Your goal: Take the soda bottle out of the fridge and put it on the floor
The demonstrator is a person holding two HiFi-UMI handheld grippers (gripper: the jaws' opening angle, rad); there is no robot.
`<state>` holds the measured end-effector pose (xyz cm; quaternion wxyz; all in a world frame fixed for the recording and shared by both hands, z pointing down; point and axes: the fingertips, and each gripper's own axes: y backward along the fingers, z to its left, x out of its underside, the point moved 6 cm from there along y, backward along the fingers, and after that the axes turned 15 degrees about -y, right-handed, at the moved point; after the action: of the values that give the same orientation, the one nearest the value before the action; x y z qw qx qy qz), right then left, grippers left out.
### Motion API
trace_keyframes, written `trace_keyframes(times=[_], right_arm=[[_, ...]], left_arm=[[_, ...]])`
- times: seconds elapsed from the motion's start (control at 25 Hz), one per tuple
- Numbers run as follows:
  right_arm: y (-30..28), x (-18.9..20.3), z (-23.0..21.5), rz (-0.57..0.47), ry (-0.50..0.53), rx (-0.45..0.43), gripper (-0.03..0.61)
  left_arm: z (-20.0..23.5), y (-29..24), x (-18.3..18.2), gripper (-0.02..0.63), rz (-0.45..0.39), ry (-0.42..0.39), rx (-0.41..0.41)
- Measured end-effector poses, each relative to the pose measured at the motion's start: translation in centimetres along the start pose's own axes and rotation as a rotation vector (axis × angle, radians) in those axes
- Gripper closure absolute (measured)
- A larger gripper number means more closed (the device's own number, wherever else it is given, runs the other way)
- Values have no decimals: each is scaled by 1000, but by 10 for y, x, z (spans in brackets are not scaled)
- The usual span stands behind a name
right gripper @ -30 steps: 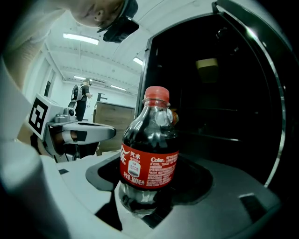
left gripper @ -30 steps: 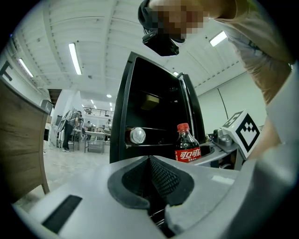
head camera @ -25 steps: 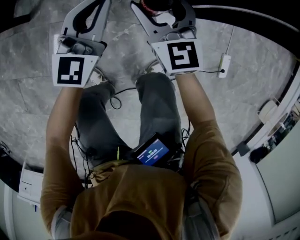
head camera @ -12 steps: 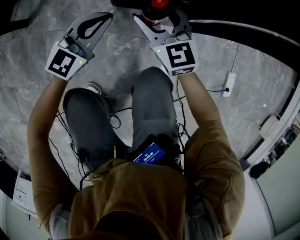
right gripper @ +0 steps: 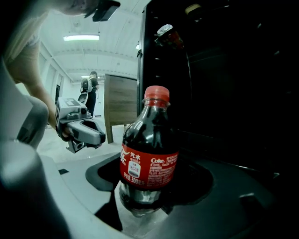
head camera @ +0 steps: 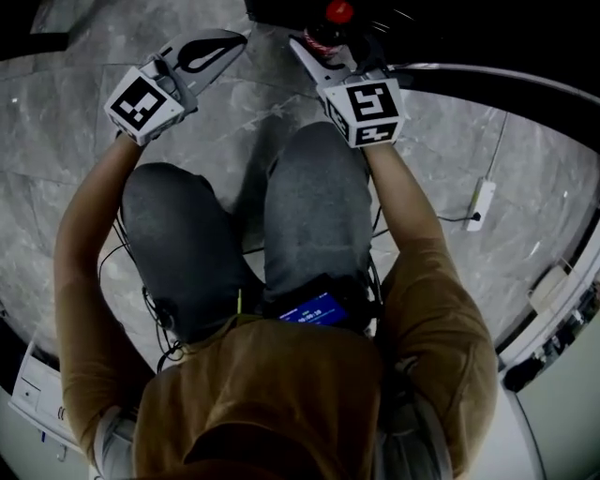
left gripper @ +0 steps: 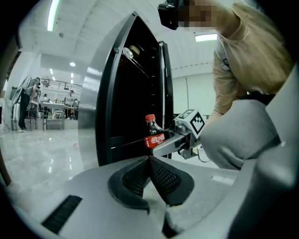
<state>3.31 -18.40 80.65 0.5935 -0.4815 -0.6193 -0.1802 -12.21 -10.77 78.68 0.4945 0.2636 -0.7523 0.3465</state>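
Observation:
The soda bottle (right gripper: 149, 158), dark cola with a red cap and red label, stands upright between the jaws of my right gripper (right gripper: 145, 205), which is shut on its lower body. In the head view its cap (head camera: 337, 11) shows just past the right gripper (head camera: 328, 39), at the black fridge's (head camera: 281, 7) edge. The left gripper view shows the bottle (left gripper: 153, 133) in front of the open fridge (left gripper: 126, 93). My left gripper (left gripper: 149, 161) is shut on nothing, its pads touching, and it hangs off to the left (head camera: 234, 37) of the bottle.
Grey marble floor (head camera: 56, 122) lies below my knees. A white power strip (head camera: 480, 204) with its cable lies at the right. Another bottle (right gripper: 168, 37) lies on an upper fridge shelf. A wooden panel (right gripper: 119, 105) and people (left gripper: 28, 100) are far off.
The view has shifted toward the fridge and both grippers have moved up the frame. The right gripper still holds the bottle. The power strip has slid right in view.

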Motion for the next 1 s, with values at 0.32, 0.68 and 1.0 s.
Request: trace_keyframes(times=[0.32, 0.68, 1.0], right_arm=[[-32, 24, -3, -11, 7, -31, 268], [-61, 71, 6, 21, 71, -49, 268], [-76, 103, 11, 45, 72, -53, 268]], left_arm=[[-21, -8, 56, 611, 8, 148, -45], [-17, -23, 84, 611, 96, 194, -54], [-21, -18, 116, 611, 239, 170, -56]])
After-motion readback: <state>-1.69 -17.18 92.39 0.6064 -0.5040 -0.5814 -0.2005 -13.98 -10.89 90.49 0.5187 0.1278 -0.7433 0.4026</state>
